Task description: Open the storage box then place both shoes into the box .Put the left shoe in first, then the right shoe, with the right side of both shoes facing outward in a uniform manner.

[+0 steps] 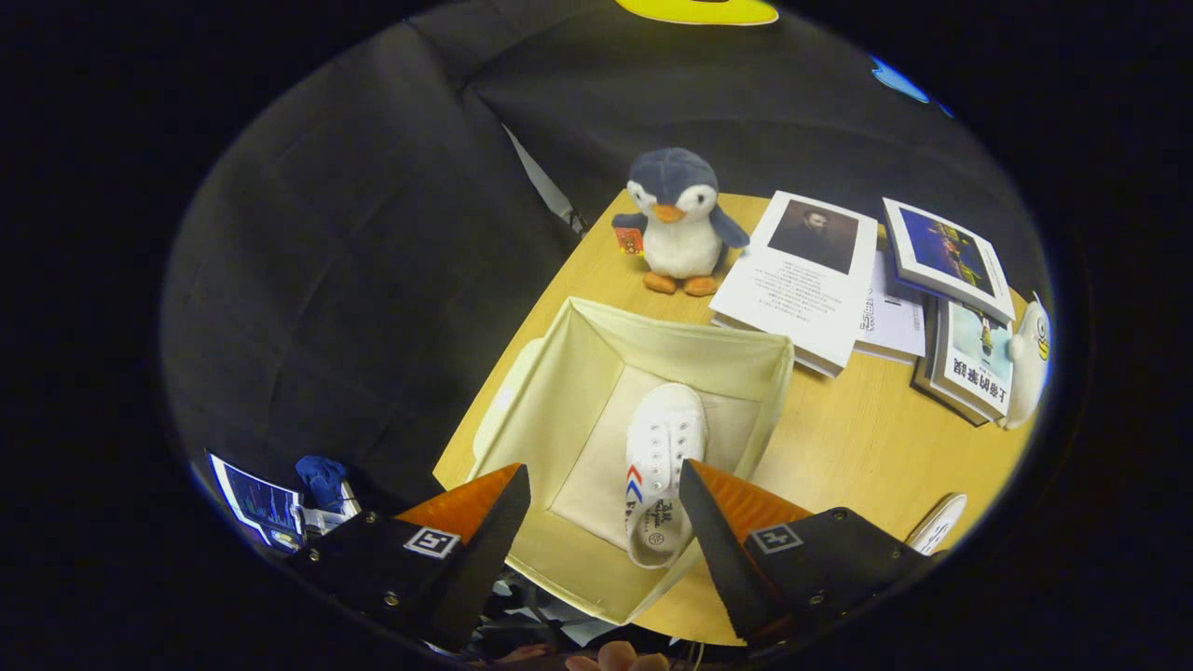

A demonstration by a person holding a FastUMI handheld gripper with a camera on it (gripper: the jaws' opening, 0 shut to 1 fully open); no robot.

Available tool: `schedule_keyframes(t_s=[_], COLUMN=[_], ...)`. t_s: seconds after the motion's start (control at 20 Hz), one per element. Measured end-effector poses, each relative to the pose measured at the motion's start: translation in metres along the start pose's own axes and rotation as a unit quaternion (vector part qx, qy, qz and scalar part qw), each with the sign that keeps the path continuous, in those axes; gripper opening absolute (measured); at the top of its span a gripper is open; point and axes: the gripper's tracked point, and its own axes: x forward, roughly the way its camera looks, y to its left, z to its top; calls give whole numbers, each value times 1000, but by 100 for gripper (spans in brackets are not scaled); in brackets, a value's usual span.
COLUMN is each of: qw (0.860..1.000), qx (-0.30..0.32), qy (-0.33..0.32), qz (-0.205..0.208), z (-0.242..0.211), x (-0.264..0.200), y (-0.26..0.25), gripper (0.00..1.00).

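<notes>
The hand-held gripper [604,499] hangs above the open box [652,349], its fingers spread wide and grasping nothing. The box, a cream fabric one, stands on the wooden worktop [857,447] near its edge by the booth wall, with its flap [499,401] folded down on the wall side. One white shoe [660,471] lies on the box floor, toe pointing away from the fingers and heel towards them, its opening facing up; it sits nearer one finger, whose tip overlaps the heel in the picture, though the two look apart in height. A second shoe [937,524] lies on the worktop outside the box, beyond that same finger, with just its sole edge visible. Behind the box stands a plush penguin [680,224], upright and facing the gripper, close to the far wall of the box. Beside the penguin lie several books [811,275], some stacked and overlapping, the nearest one just beside the box's far corner. A pale soft toy [1030,359] rests at the far end of the books. Nothing lies between the fingers and the box opening.
</notes>
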Motion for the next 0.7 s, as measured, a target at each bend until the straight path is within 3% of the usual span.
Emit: schedule_keyframes(t_s=[0.7], qw=[993], qx=[31], qy=[-110], qz=[-13], z=[-12], x=[-129], y=[-95], gripper=[97])
